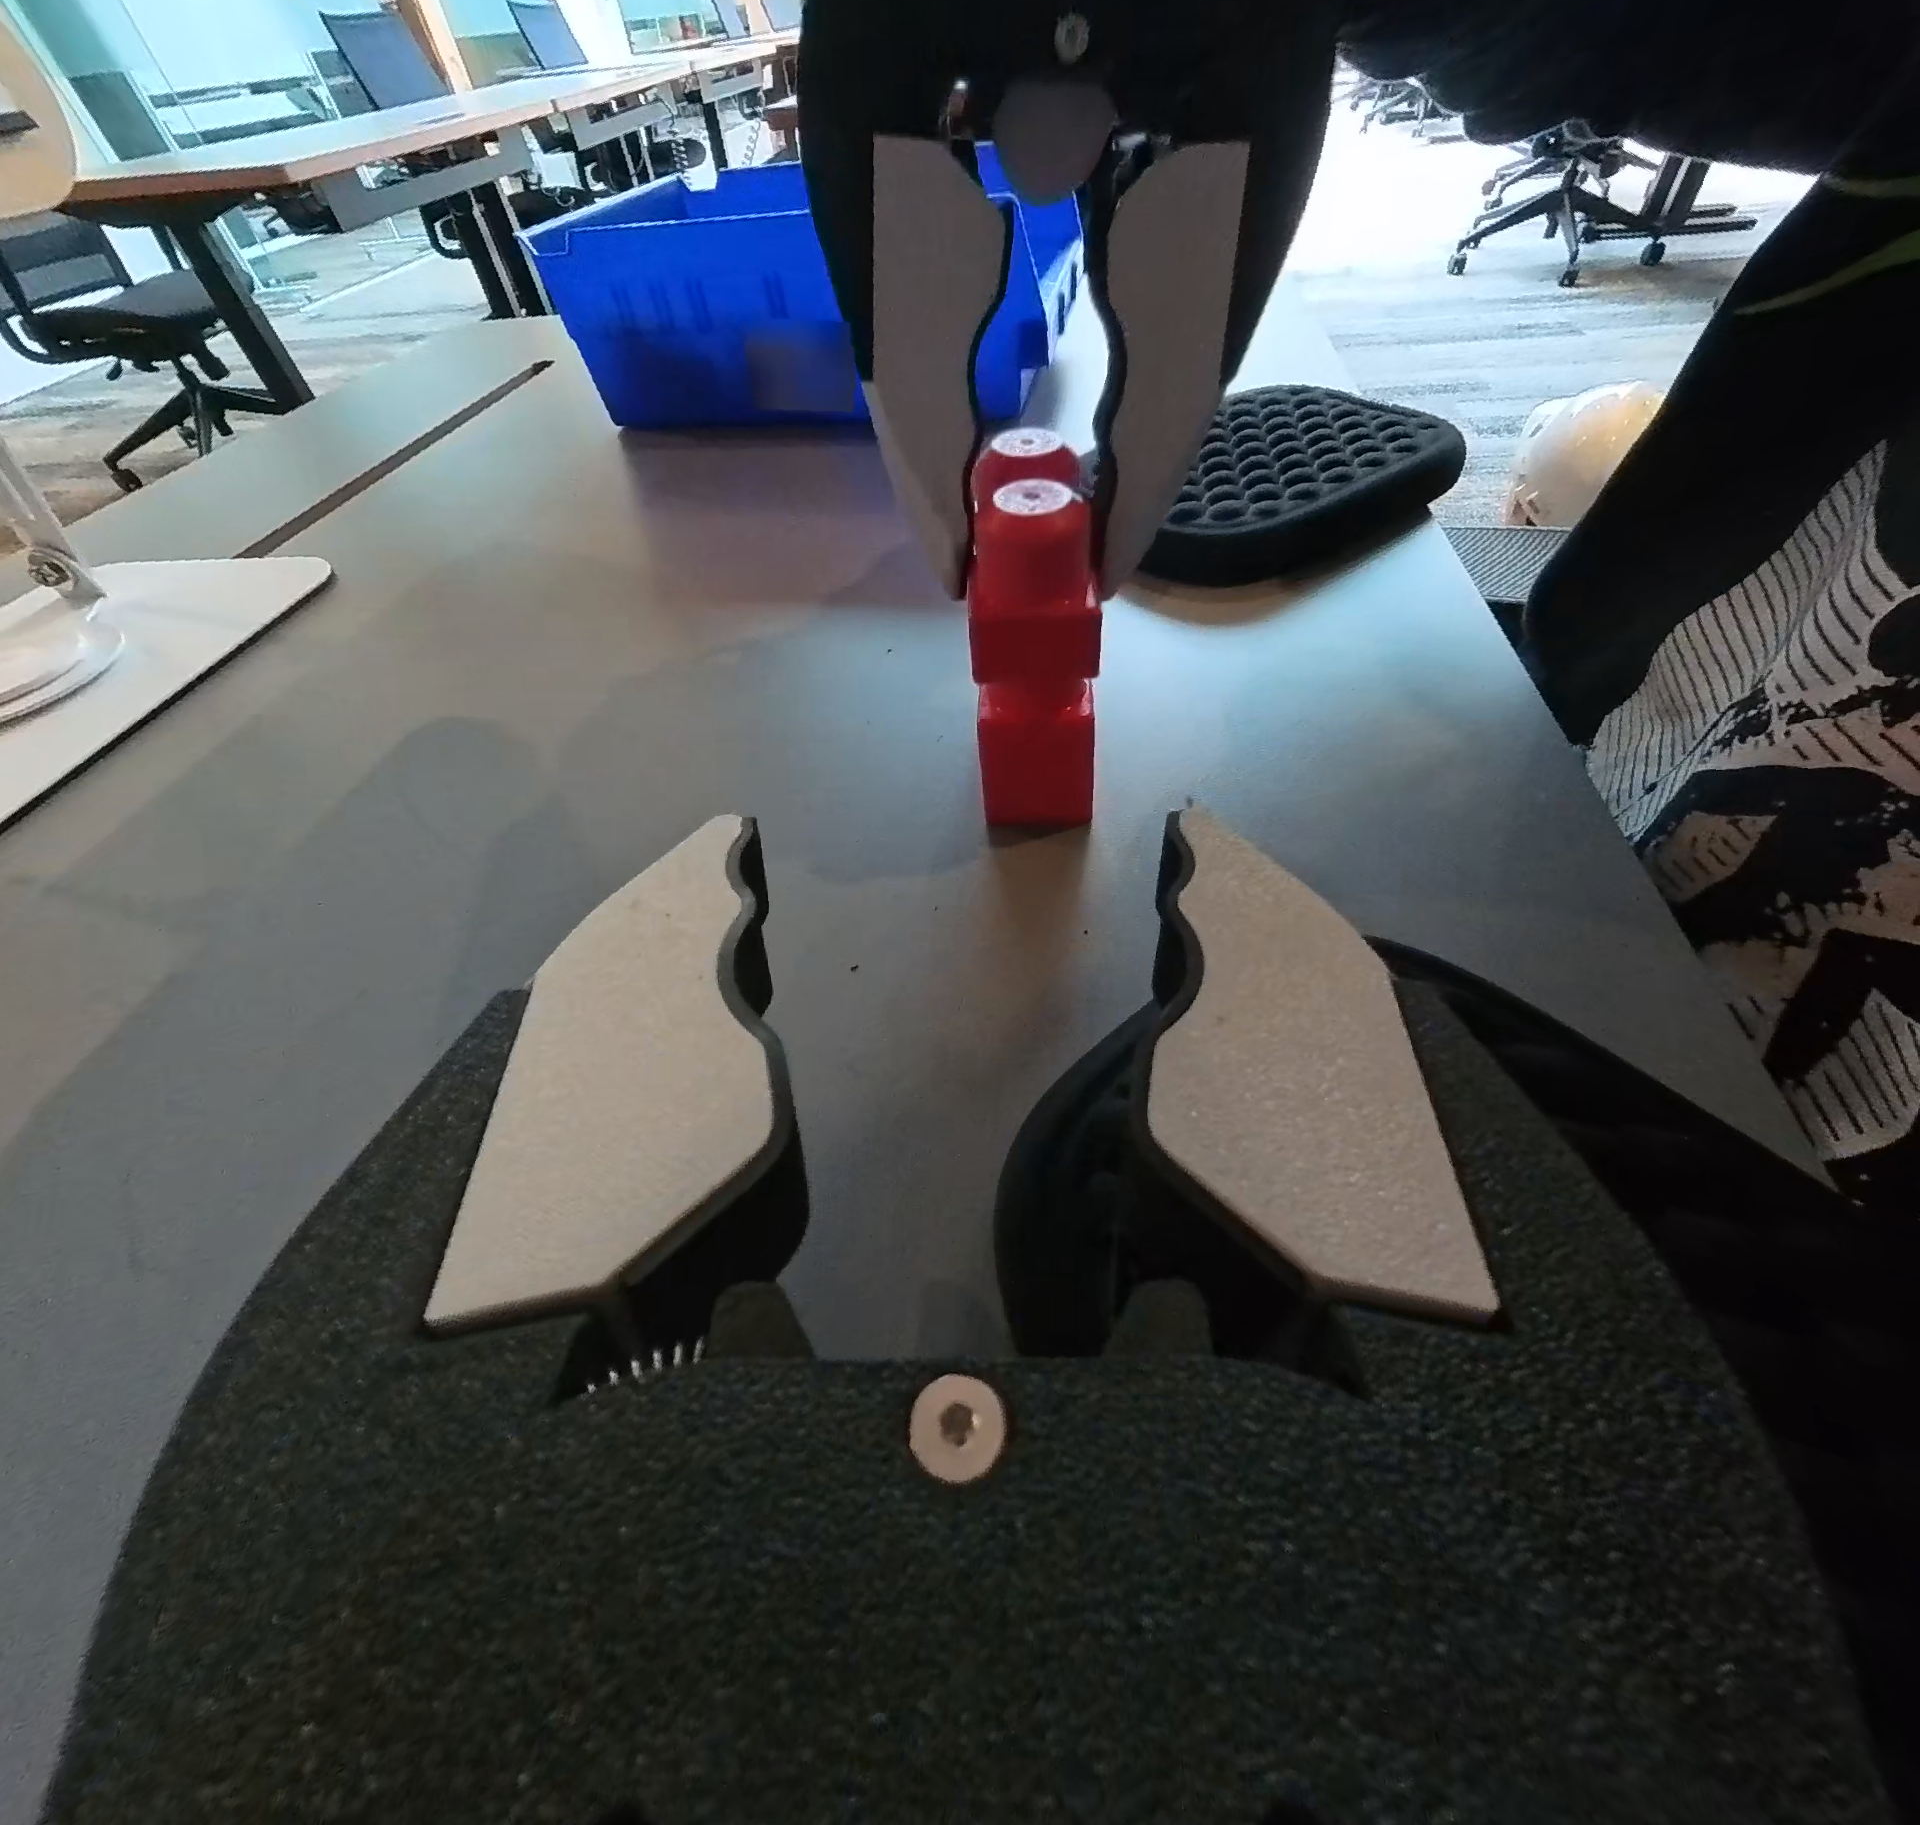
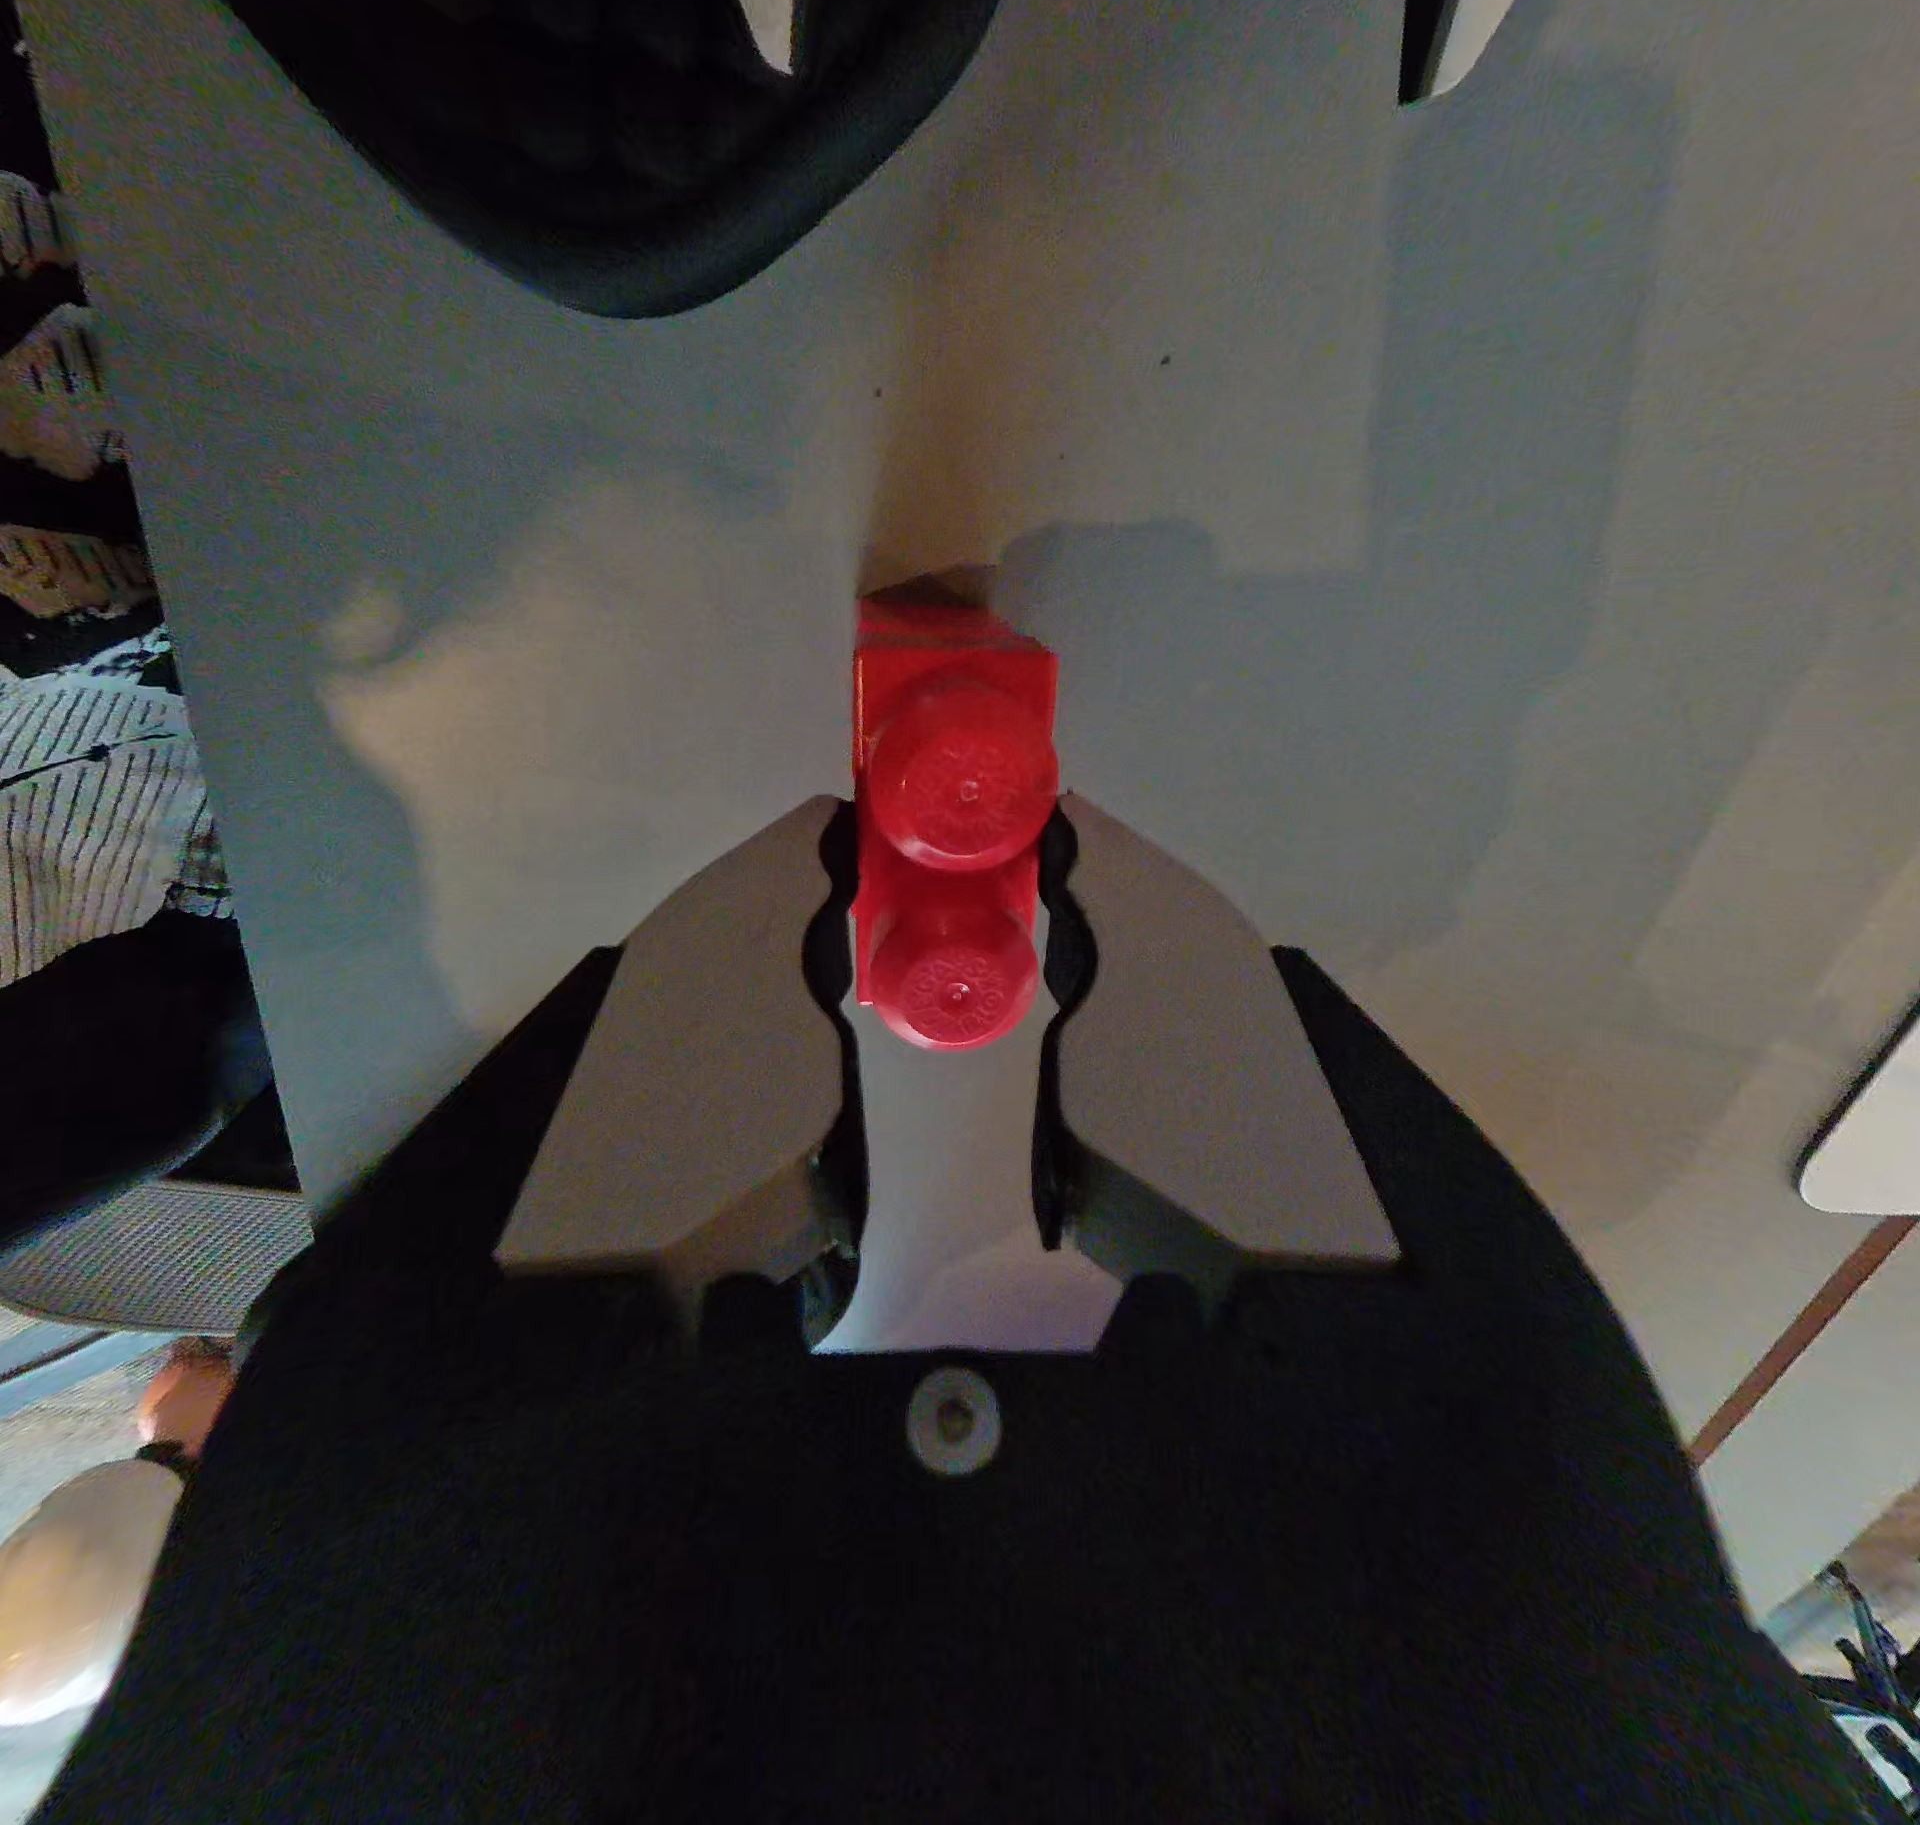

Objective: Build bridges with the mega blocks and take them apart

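While the upper red block (image 1: 1034,591) is clamped between the right gripper (image 1: 1029,570) fingers, it is seated on the lower red block (image 1: 1036,762) on the grey table (image 1: 520,736).
Pointed straight down from above, the right gripper is kept square for pressing or pulling; the left gripper (image 1: 961,835) is held low just before the stack, jaws apart and empty.

Stood in an open office: grey desk (image 1: 436,695) up front, rows of wood-topped desks (image 1: 343,144) behind, black swivel chairs (image 1: 125,321) on pale patterned carpet (image 1: 1475,321). Was lit by daylight through glass partitions (image 1: 208,19) at the left. Held a white lamp base (image 1: 156,632) at the desk's left edge.
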